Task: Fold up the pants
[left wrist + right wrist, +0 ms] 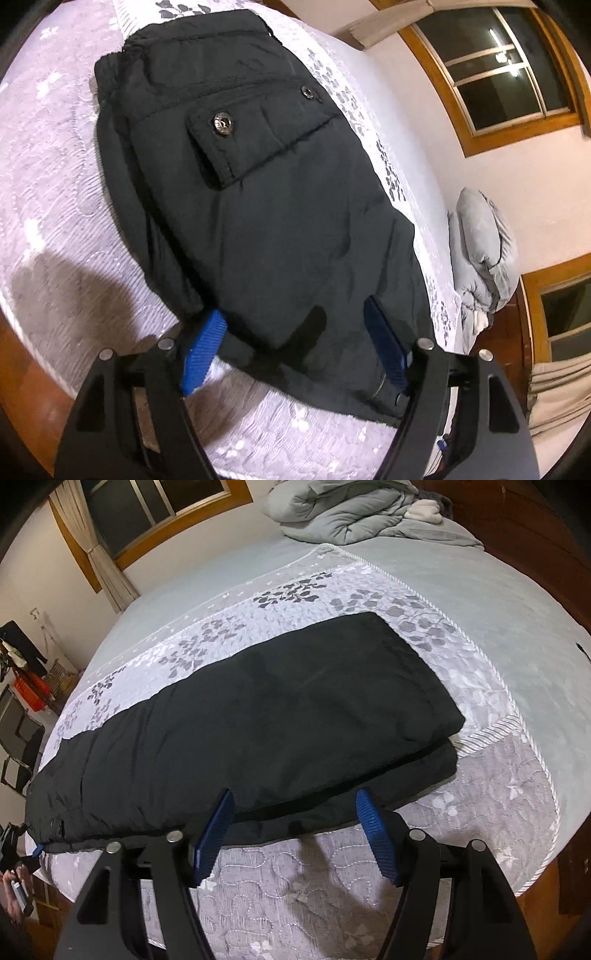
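**Black pants laid lengthwise on the bed, both grippers at their near edge**

The black pants [266,206] lie folded in half lengthwise on the patterned quilt [480,797], one leg stacked on the other, along the near edge of the bed. A snap-buttoned pocket flap [236,147] faces up near the elastic waist.

The left gripper [295,332] stands open, its blue pads straddling the pants' near edge; whether the pads touch the cloth is hard to tell. The right gripper [295,812] also stands open, its pads spread at the leg's near edge, nothing pinched.

A grey comforter [354,513] is bunched at the bed's far corner. Wood-framed windows [509,70] and curtains line the pale wall.
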`<control>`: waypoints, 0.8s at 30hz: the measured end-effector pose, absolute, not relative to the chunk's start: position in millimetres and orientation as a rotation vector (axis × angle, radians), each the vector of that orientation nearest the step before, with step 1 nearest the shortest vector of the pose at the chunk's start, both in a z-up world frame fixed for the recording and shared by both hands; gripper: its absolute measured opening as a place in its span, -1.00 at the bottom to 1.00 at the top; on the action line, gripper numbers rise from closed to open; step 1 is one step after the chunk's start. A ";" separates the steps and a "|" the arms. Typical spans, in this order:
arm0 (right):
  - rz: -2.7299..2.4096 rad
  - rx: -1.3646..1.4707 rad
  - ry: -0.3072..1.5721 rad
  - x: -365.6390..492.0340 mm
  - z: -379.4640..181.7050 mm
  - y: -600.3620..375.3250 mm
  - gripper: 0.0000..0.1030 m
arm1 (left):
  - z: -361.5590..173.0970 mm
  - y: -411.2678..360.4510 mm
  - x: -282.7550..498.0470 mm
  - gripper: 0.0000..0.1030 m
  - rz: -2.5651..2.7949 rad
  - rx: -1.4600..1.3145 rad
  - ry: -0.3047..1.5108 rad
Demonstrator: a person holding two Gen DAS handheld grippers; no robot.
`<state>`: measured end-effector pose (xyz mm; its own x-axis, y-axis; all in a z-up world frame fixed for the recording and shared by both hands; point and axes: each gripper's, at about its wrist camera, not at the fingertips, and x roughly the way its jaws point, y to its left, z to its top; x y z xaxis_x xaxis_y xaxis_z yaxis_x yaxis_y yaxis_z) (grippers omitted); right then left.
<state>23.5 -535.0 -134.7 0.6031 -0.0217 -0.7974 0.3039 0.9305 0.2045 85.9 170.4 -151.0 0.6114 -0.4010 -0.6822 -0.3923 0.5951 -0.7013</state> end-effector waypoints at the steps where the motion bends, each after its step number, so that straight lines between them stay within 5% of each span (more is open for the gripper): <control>1: -0.193 0.335 0.912 24.8 -135.8 -534.0 0.37 | -149.9 170.1 87.4 0.03 0.000 -0.964 0.950; 4: -0.191 0.330 0.924 28.3 -140.7 -530.6 0.37 | -146.7 167.0 94.2 -0.71 0.044 -0.894 0.951; 5: -0.188 0.330 0.927 29.0 -141.8 -529.7 0.38 | -147.2 167.6 95.3 -0.77 0.051 -0.892 0.953; 18: -0.178 0.353 0.945 33.5 -153.5 -527.2 0.43 | -142.5 175.3 64.9 -0.89 0.064 -0.889 0.952; 21: -0.177 0.347 0.945 33.7 -152.4 -525.8 0.43 | -150.1 177.0 71.4 -0.68 0.071 -0.875 0.983; 24: -0.178 0.348 0.938 31.1 -149.9 -526.8 0.43 | -144.5 180.1 67.3 0.16 0.045 -0.940 0.967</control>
<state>31.1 -526.8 -149.9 0.5820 0.0008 -0.8132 0.2982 0.9301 0.2143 67.3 180.1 -144.5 0.5981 -0.3575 -0.7173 -0.4220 0.6204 -0.6611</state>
